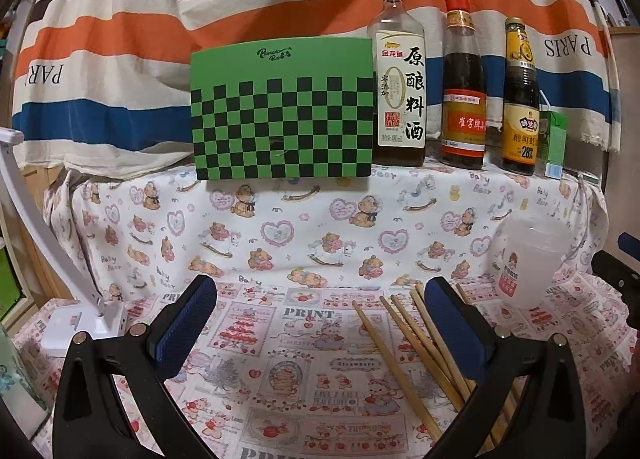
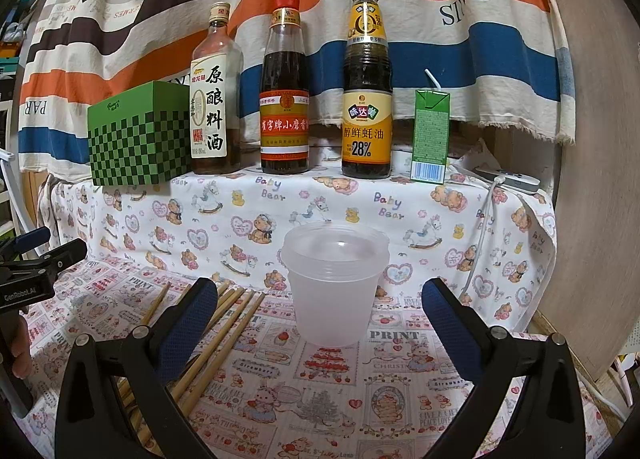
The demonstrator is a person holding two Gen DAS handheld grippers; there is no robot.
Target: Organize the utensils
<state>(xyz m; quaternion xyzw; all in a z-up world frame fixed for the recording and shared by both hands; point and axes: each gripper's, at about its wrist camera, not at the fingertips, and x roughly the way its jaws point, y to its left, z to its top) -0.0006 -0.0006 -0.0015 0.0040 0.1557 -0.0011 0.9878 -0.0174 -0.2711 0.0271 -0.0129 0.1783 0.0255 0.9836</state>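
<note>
While both grippers are wide open and hold nothing, the chopsticks (image 1: 404, 347) lie loose on the desk (image 1: 304, 379) just left of the cup (image 2: 334, 291). I think the left gripper (image 1: 320, 323) should pinch one stick near its middle, and the right gripper (image 2: 320, 323) steady the cup.

Chopsticks (image 1: 404, 343) lower ends hidden behind gripper finger; count perhaps six

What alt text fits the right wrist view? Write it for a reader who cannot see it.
An open right hand-held gripper frames an upright, empty translucent plastic cup on a cartoon-print tablecloth, with bamboo chopsticks lying loose to its left. Behind, on a raised shelf, stand a green checkered box, three sauce bottles and a green drink carton.
</note>
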